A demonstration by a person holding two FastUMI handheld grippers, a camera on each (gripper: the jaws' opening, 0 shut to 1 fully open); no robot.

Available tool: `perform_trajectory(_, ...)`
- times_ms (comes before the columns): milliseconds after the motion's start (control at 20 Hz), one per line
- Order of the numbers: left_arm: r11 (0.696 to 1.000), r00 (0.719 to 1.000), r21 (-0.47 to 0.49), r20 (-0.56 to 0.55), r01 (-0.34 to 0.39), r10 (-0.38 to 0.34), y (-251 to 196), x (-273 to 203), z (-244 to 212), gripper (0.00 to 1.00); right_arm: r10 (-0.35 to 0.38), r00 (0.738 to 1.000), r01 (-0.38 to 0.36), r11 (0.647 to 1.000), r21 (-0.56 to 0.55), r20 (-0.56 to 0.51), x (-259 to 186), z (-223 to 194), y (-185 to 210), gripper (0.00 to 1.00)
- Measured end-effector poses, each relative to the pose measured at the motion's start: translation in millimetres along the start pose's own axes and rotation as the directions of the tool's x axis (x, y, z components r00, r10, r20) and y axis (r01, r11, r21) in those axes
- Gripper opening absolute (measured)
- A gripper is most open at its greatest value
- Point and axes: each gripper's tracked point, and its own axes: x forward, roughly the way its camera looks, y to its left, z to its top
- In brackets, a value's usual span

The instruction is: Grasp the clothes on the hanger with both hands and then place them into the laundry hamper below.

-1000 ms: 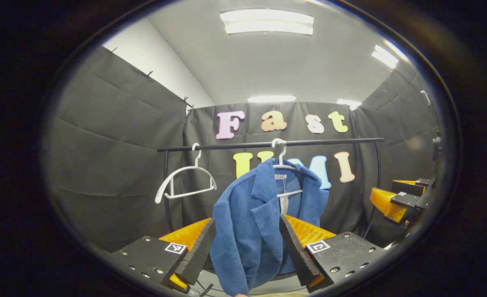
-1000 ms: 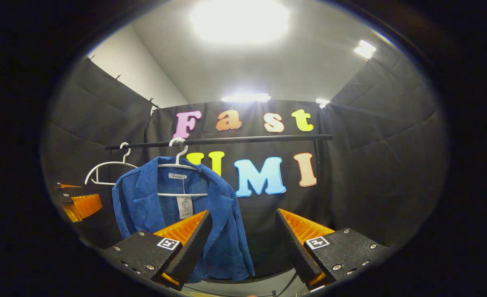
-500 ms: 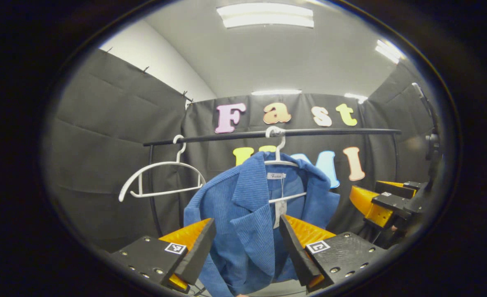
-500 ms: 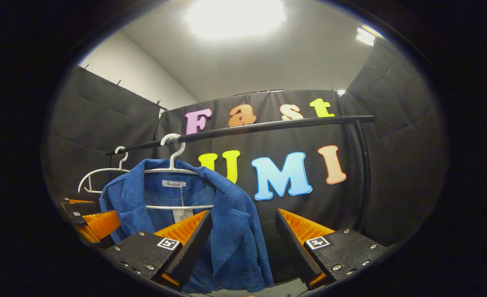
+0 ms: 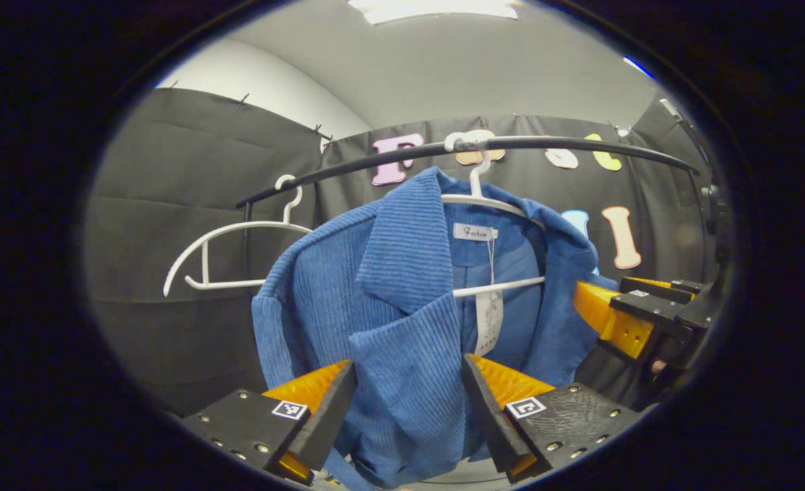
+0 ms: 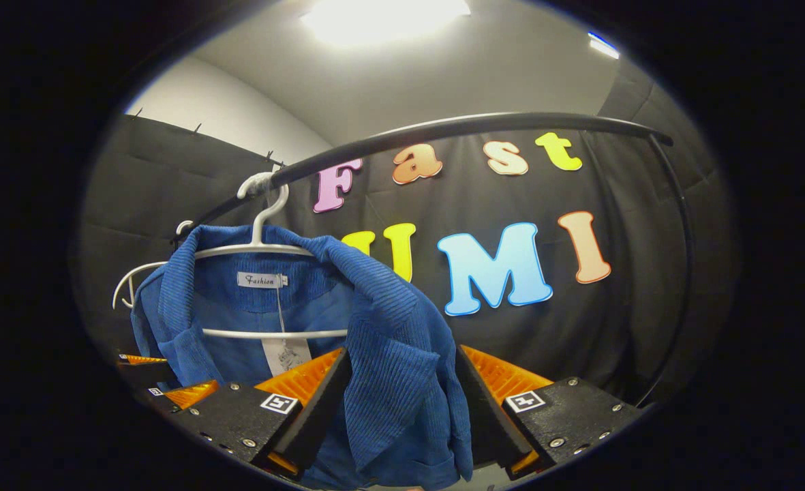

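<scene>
A blue corduroy jacket (image 5: 375,300) (image 6: 382,341) hangs on a white hanger (image 5: 484,198) (image 6: 259,245) from a black rail (image 5: 579,144) (image 6: 484,124). My left gripper (image 5: 407,409) is open, and the jacket's left lapel hangs between its fingers. My right gripper (image 6: 402,409) is open too, with the jacket's right front edge between its fingers. The right gripper (image 5: 637,317) also appears at the right of the left gripper view, beside the jacket. The left gripper (image 6: 163,395) peeks in low at the left of the right gripper view. The hamper is out of sight.
An empty white hanger (image 5: 225,252) (image 6: 126,290) hangs on the same rail to the left of the jacket. The rail's upright post (image 6: 681,273) curves down at the right. Black cloth walls close in the booth on all sides.
Both grippers have moved forward and up towards the jacket, which now looms much larger. Its front edges now sit between each gripper's open fingers. The jaws have kept their width.
</scene>
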Motion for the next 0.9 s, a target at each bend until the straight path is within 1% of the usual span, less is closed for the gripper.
perform_trajectory(150, 0.998, 0.999, 0.031, 0.015, -0.047, 0.046, 5, 11, -3, 0.9, 0.02, 0.999, -0.019, 1.0, 0.021, -0.041, 17, -20, 3, 0.95)
perform_trajectory(200, 0.998, 0.998, 0.039, 0.018, -0.056, 0.055, 5, 12, -4, 0.9, 0.024, 0.998, -0.022, 0.999, 0.029, -0.051, 22, -26, 3, 0.94)
perform_trajectory(250, 0.997, 0.998, 0.042, 0.02, -0.065, 0.065, 5, 15, -5, 0.92, 0.031, 0.997, -0.028, 0.999, 0.038, -0.065, 26, -31, 5, 0.94)
perform_trajectory(300, 0.996, 0.997, 0.044, 0.018, -0.072, 0.072, 5, 17, -6, 0.9, 0.044, 0.996, -0.04, 0.998, 0.046, -0.077, 29, -36, 8, 0.94)
perform_trajectory(350, 0.996, 0.997, 0.047, 0.009, -0.077, 0.077, 5, 19, -9, 0.92, 0.065, 0.994, -0.061, 0.997, 0.052, -0.085, 29, -40, 13, 0.94)
perform_trajectory(400, 0.995, 0.997, 0.05, 0.005, -0.083, 0.082, 6, 20, -11, 0.89, 0.082, 0.992, -0.078, 0.996, 0.05, -0.092, 31, -44, 20, 0.94)
perform_trajectory(500, 0.994, 0.996, 0.055, 0.009, -0.094, 0.094, 8, 21, -11, 0.9, 0.087, 0.991, -0.086, 0.996, 0.014, -0.102, 36, -52, 27, 0.95)
perform_trajectory(550, 0.993, 0.995, 0.057, 0.01, -0.099, 0.099, 9, 21, -11, 0.84, 0.078, 0.991, -0.08, 0.997, -0.01, -0.109, 40, -55, 26, 0.95)
perform_trajectory(600, 0.992, 0.994, 0.059, 0.011, -0.111, 0.11, 12, 20, -11, 0.95, 0.069, 0.991, -0.072, 0.997, -0.026, -0.116, 42, -59, 27, 0.94)
perform_trajectory(650, 0.992, 0.994, 0.058, 0.01, -0.111, 0.111, 13, 19, -11, 0.94, 0.067, 0.99, -0.071, 0.997, -0.031, -0.122, 43, -61, 27, 0.93)
perform_trajectory(700, 0.992, 0.994, 0.059, 0.008, -0.113, 0.113, 14, 20, -13, 0.94, 0.073, 0.99, -0.077, 0.997, -0.026, -0.124, 44, -62, 29, 0.89)
perform_trajectory(750, 0.991, 0.993, 0.063, 0.003, -0.118, 0.118, 16, 19, -13, 0.81, 0.084, 0.989, -0.087, 0.996, -0.019, -0.123, 45, -61, 31, 0.75)
perform_trajectory(800, 0.991, 0.993, 0.068, -0.002, -0.114, 0.115, 15, 20, -14, 0.69, 0.087, 0.989, -0.09, 0.996, -0.021, -0.12, 46, -61, 30, 0.66)
perform_trajectory(850, 0.994, 0.996, 0.067, -0.008, -0.09, 0.091, 12, 23, -14, 0.57, 0.079, 0.991, -0.083, 0.996, -0.036, -0.11, 47, -58, 27, 0.45)
perform_trajectory(900, 0.997, 0.998, 0.055, -0.013, -0.052, 0.053, 6, 22, -14, 0.47, 0.057, 0.994, -0.062, 0.997, -0.055, -0.088, 46, -54, 22, 0.28)
